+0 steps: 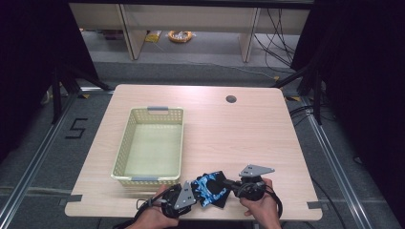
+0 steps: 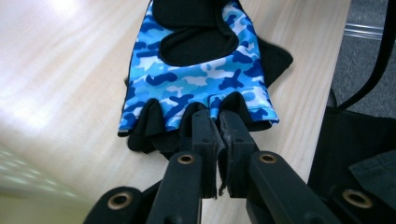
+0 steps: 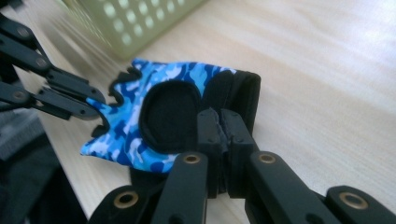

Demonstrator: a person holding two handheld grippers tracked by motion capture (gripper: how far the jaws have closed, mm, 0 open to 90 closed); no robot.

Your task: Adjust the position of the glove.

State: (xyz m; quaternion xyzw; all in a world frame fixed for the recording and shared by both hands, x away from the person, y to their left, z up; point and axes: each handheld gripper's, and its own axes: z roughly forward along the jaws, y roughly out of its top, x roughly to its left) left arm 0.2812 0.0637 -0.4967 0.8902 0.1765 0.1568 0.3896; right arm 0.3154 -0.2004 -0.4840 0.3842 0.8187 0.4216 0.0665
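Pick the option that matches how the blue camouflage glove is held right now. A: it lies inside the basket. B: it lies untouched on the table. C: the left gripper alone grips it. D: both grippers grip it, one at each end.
D: the left gripper is shut on the finger end of the blue camouflage glove, and the right gripper is shut on its black cuff end, beside the basket.

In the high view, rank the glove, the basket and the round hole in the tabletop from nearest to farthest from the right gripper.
1. Glove: clamped in the right gripper, at the table's near edge.
2. Basket: up and left of it.
3. Round hole: near the far edge.
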